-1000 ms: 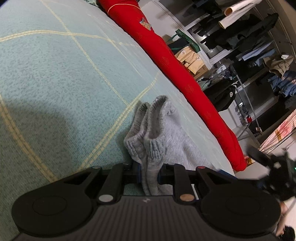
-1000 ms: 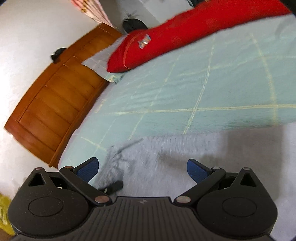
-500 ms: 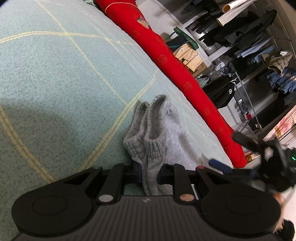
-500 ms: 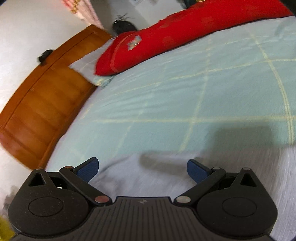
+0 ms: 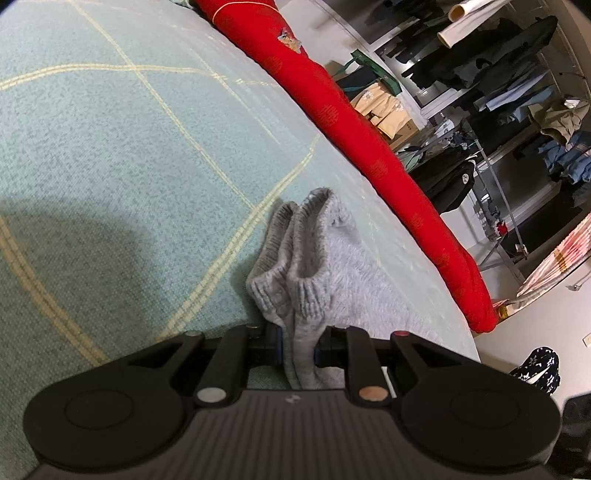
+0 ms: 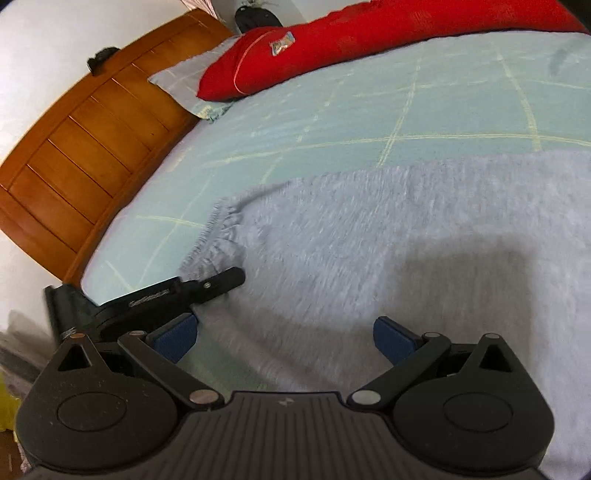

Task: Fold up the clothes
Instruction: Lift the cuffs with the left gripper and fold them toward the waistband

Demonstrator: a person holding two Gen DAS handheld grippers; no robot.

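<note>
In the left wrist view the left gripper [image 5: 298, 347] sits at the bottom centre of the frame, its jaws drawn close together and pinching a bunched fold of the grey garment [image 5: 317, 266]. The ribbed hem stands up in two humps just above the fingers, at the middle of the frame, and the rest of the cloth trails toward the lower right. It lies on the pale green bedspread [image 5: 122, 147] crossed by cream lines, which fills the left and centre. A long red bolster [image 5: 373, 140] runs diagonally from top centre to the right edge of the bed. Beyond it, in the upper right, a clothes rack [image 5: 517, 92] holds dark and blue garments, with cardboard boxes [image 5: 384, 110] near its foot.

In the right wrist view the right gripper [image 6: 286, 338] is at the bottom, its blue pads wide apart with nothing clamped — the grey garment [image 6: 388, 229] spreads flat beneath and past them, covering the centre and right of the frame. The cloth looks smeared, so its texture is hard to read. The left gripper [image 6: 192, 291] shows as a black arm at the lower left, meeting the garment's gathered edge. A wooden headboard [image 6: 81, 136] curves along the upper left, with a pillow [image 6: 188, 81] and the red bolster [image 6: 369, 33] across the top.
</note>
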